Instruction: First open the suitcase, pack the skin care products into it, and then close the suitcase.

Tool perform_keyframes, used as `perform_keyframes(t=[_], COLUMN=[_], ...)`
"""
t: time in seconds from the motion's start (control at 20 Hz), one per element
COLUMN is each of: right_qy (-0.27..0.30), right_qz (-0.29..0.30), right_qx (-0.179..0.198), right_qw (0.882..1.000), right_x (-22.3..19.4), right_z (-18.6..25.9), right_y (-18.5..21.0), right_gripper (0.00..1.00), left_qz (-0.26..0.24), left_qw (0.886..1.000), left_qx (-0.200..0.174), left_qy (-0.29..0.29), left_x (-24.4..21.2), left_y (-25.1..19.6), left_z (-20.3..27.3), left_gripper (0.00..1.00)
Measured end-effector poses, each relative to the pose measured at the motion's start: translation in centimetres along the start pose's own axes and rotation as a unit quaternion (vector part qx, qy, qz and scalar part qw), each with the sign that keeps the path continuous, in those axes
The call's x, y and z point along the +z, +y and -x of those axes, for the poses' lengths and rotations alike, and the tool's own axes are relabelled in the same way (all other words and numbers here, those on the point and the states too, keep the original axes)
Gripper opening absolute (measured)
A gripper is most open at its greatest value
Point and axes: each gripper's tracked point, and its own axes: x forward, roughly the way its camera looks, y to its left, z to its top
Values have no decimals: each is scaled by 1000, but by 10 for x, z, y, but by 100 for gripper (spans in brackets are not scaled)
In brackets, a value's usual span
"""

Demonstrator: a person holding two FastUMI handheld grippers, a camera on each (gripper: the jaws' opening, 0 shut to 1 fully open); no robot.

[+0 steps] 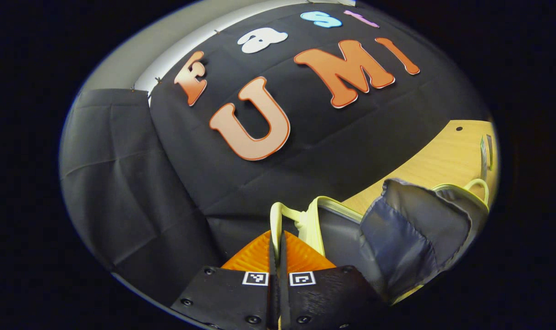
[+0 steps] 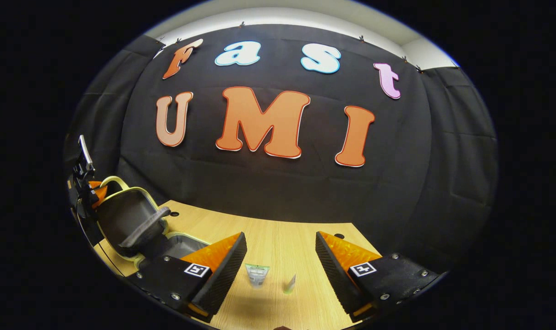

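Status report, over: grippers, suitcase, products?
Left gripper shut on suitcase handle, lid up. Right gripper open above two skin care tubes. Nothing blocking.

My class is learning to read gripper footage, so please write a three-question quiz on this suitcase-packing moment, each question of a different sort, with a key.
1. True or false: the suitcase lies shut on the table.
2. Multiple choice: what do the left gripper fingers pinch? A) a tube B) the suitcase's pale yellow handle C) nothing
3. Fill in: two small skin care products stand on the table in front of the ____ jaws of the right gripper.

Key: 1 false, the lid is raised; 2 B; 3 open.
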Motion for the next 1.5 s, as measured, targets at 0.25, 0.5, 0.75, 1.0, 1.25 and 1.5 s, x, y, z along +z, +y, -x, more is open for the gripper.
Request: perform_keyframes(t=[0.25,0.5,0.75,1.0,1.25,1.5], right_qy=[16,29,38,47,68,86], right_qz=[5,-2,-2,1,-5,-3], right_qx=[-3,-12,-10,-11,8,31], right_qw=[1000,1000,999,999,998,996], right_x=[-8,-15,-25,-41,-71,-92], right_z=[-1,-1,0,-7,-21,-36], right_y=[1,3,7,-5,-18,-38], right_gripper=[95,95,95,95,96,96], left_qz=[34,62,61,98,132,147], left_qw=[996,985,987,990,981,966], left_qx=[2,-17,-11,-56,-139,-211], left_qy=[85,160,147,80,37,22], left_x=[-84,-151,-147,-56,26,86], left_y=[21,10,-8,-67,-164,-277], left_z=[-23,-57,-58,-25,10,48], left_gripper=[2,7,24,62,85,86])
